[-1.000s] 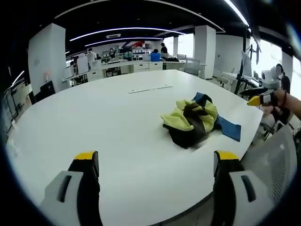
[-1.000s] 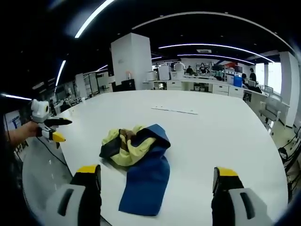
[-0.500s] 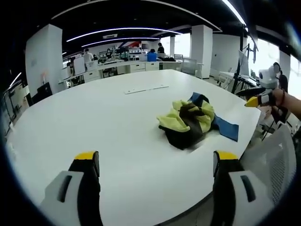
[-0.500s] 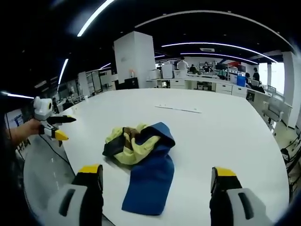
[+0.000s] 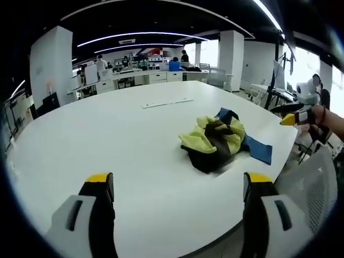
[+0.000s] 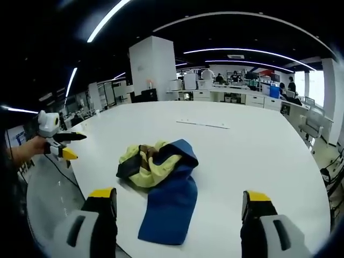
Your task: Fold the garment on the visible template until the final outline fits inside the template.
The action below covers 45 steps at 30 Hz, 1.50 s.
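So, at that moment I had both grippers hanging above the near edge of the big white table (image 5: 107, 140), neither one touching anything; the left gripper (image 5: 180, 188) had its two yellow-tipped jaws spread wide with nothing between them but bare tabletop; the right gripper (image 6: 180, 203) stood the same way, jaws far apart and holding nothing.

The garment (image 5: 215, 141) lay crumpled in a heap on the table, near the table's edge; I could make out pale yellow, black and blue cloth bunched together; in the left gripper view it sat ahead and to the right of my jaws, well apart from them, with a flat blue part trailing off to the right toward the table edge; in the right gripper view the garment (image 6: 158, 180) lay closer, ahead between my jaws and nearer the left one, and that blue part ran down toward the edge near me.

In the left gripper view the right gripper (image 5: 293, 115) showed at the far right, off the table's edge, held in a hand (image 5: 325, 117); in the right gripper view the left gripper (image 6: 63, 148) showed at the far left, likewise off the table.

A thin pale strip (image 5: 164, 103) lay flat further along the table, well beyond the garment; I could not make out a marked outline under or around the cloth.

Behind the table stood a white pillar (image 6: 151, 67), desks and a few people in the distance.
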{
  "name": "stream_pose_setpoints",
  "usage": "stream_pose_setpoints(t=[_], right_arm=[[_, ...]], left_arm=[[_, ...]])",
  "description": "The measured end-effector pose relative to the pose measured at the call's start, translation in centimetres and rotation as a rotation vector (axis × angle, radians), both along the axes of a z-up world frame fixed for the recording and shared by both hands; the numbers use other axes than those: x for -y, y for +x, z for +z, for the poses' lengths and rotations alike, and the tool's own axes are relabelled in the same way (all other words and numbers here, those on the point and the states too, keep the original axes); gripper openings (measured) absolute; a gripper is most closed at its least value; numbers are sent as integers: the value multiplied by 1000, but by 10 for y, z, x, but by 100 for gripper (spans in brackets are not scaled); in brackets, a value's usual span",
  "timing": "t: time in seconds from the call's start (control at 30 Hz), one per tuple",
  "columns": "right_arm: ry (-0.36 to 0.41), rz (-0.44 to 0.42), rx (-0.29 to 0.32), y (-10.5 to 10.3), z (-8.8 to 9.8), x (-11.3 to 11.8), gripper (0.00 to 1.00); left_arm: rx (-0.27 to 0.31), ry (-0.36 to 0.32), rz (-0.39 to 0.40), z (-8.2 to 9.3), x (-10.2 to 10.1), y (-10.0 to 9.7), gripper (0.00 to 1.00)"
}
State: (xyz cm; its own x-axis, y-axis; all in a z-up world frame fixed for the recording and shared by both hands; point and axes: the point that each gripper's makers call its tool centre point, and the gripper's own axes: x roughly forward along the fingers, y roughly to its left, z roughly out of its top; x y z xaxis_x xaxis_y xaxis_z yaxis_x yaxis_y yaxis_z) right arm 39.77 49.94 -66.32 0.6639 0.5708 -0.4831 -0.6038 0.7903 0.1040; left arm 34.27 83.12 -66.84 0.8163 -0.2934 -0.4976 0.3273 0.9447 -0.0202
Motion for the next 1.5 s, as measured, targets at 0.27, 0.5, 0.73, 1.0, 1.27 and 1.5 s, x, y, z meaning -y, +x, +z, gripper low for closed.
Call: stream_pose_setpoints(t=[0.27, 0.5, 0.73, 1.0, 1.27, 1.5], right_arm=[[1, 10, -1, -2, -2, -3, 97], [-15, 21, 16, -2, -2, -5, 96], [-3, 51, 7, 2, -2, -12, 95], [0, 90, 5, 9, -2, -23, 94], [0, 126, 23, 19, -2, -33, 91], [-6, 156, 52, 31, 1, -43, 84]], left_arm=[[-16, -8, -4, -2, 2, -2, 95], [-20, -32, -22, -4, 9, -3, 93], [-19, -42, -48, -3, 23, 3, 90], [-13, -40, -63, 0, 30, 11, 87], [6, -47, -78, -3, 40, 19, 76], [3, -38, -109, -7, 51, 25, 69]])
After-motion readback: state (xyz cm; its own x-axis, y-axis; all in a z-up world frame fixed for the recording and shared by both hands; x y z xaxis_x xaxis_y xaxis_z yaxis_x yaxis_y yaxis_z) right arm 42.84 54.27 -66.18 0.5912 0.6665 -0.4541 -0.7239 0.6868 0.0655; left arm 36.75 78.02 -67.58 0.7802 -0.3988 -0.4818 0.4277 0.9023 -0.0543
